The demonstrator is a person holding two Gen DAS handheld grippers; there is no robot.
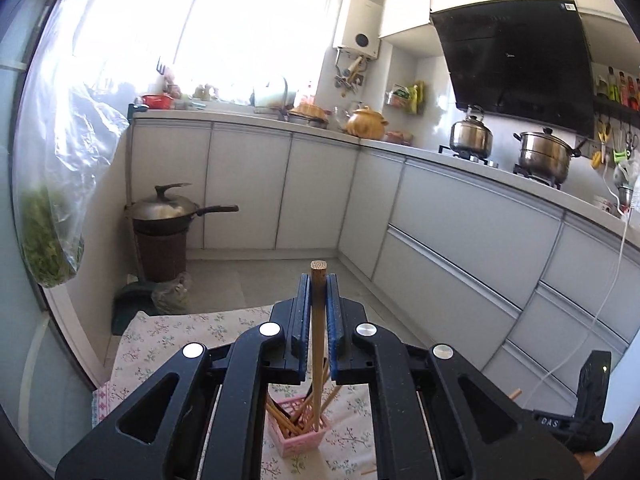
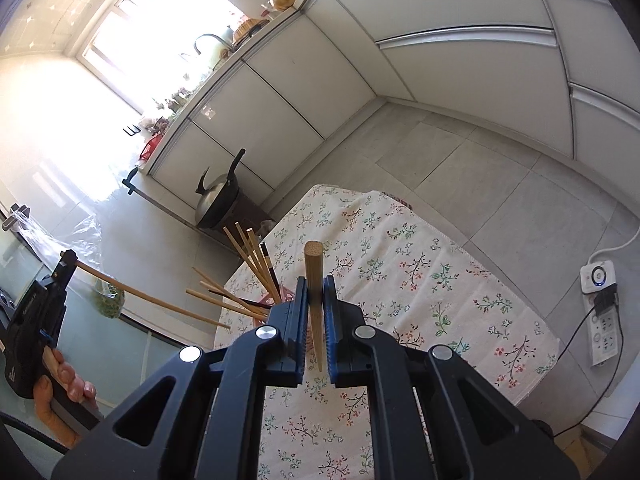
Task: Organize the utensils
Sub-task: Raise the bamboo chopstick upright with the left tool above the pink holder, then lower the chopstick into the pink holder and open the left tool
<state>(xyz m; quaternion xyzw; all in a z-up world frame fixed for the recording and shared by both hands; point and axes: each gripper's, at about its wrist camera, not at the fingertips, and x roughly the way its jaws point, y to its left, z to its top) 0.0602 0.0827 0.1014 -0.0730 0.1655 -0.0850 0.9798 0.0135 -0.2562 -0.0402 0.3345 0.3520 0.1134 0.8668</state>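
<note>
From my left wrist camera, my left tongs (image 1: pixel 319 304) are clenched on one wooden chopstick (image 1: pixel 318 344). Its blunt end pokes out past the tips at twelve o'clock, and its thin end hangs over the pink basket (image 1: pixel 300 428) at six o'clock. I grip it near the thick end so the narrow tip can lead into the holder, I think. The basket stands on the floral cloth (image 1: pixel 168 344), already bristling with other sticks.

From my right wrist camera, my right tongs (image 2: pixel 316 304) are likewise clamped on a second chopstick (image 2: pixel 314 280), pinched upright for the same drop. The basket's rim (image 2: pixel 286 291) peeks out just at eleven o'clock of the tips, with sticks fanning out of it. At nine o'clock my left hand (image 2: pixel 60 384) holds the other tool with its stick slanting toward the basket.
</note>
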